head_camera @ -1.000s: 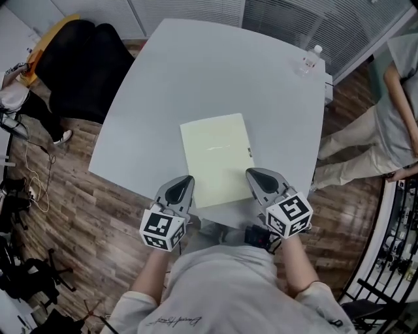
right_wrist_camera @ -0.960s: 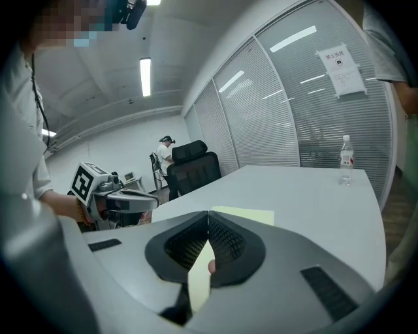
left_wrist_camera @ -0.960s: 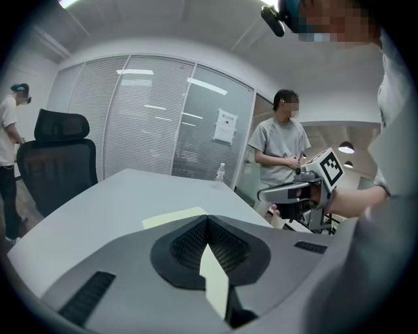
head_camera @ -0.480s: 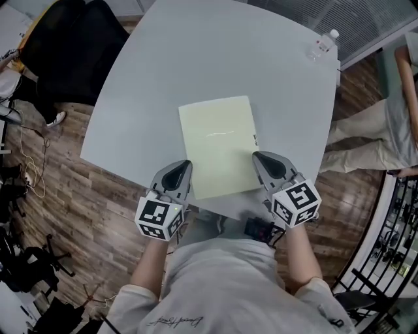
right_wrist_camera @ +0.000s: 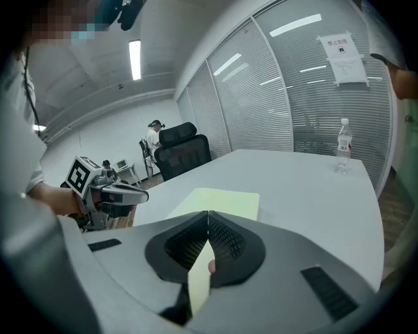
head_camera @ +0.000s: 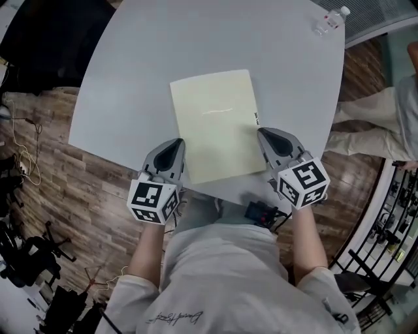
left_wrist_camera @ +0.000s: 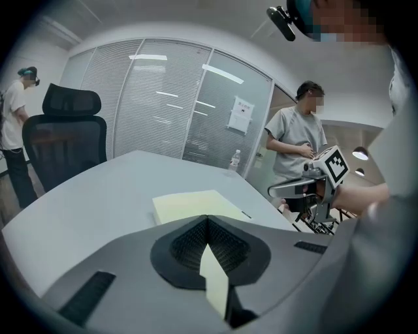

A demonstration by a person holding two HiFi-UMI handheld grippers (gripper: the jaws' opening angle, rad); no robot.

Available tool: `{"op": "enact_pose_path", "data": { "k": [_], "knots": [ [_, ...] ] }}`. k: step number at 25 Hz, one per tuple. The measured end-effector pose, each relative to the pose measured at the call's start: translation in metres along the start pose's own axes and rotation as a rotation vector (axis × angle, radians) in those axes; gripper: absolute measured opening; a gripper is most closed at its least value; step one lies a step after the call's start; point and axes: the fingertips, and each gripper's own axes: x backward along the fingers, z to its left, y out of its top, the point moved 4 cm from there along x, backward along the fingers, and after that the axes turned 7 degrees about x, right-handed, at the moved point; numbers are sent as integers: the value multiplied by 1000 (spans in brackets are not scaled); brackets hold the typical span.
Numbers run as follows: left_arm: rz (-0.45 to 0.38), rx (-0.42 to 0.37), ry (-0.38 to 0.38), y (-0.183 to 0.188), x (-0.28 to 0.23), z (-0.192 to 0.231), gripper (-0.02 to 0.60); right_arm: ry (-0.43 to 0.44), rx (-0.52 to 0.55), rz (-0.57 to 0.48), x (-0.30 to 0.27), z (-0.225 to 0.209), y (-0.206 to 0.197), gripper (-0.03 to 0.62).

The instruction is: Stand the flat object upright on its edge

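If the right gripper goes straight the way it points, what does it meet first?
Probably the yellow flat object, near its right edge; possibly the table just before it, since depth is unclear.

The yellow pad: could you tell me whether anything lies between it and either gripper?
Nothing visible does: the left gripper and right gripper flank the pad at its near corners; the bottle stands far off.

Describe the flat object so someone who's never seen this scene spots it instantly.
Find the big grey table filling the head view. Near its front edge, between the left gripper and the right gripper, a pale yellow rectangular pad lies flat. The only other thing on the table is a clear water bottle standing at the far right corner.
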Motion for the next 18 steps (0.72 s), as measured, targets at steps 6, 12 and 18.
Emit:
{"op": "enact_pose_path", "data": {
  "k": [6,12,18],
  "knots": [
    [26,24,28,-9,-11,13,11,2,-7,43,-10,-15,-13,25],
    [45,81,45,-17,-15,24,12,-23,5,78,-19,-25,-24,25],
    [62,104,42,-22,-20,30,14,-13,-22,112,-28,-35,-33,27]
  ]
}}
